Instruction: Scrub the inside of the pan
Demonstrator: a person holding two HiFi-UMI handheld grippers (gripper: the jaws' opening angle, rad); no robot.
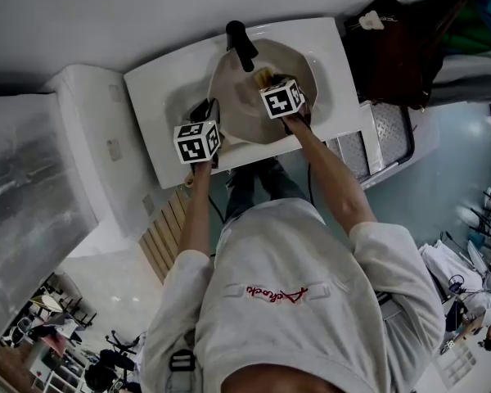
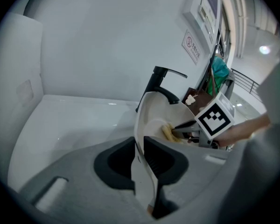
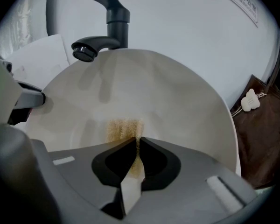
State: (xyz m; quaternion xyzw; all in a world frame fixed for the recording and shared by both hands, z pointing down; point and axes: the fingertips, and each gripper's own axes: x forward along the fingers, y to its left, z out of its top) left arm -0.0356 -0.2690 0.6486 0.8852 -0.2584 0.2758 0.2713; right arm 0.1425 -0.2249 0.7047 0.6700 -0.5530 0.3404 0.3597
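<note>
A cream pan (image 1: 244, 113) stands tilted in the white sink (image 1: 337, 56), under the black tap (image 1: 240, 43). My left gripper (image 1: 206, 113) is at the pan's near left edge. In the left gripper view the left gripper (image 2: 139, 143) is shut on the pan's thin rim (image 2: 141, 125). My right gripper (image 1: 272, 80) reaches into the pan. In the right gripper view the right gripper (image 3: 136, 141) is shut on a yellow scrub pad (image 3: 123, 129), which is pressed against the pan's inner wall (image 3: 168, 92). The pad (image 2: 168, 133) also shows from the left.
The tap's spout (image 3: 91, 48) hangs just over the pan's far rim. A brown bag (image 3: 263, 134) with a small white charm sits right of the sink. A white cabinet (image 1: 82, 105) stands at the left, and a metal rack (image 1: 389, 137) at the right.
</note>
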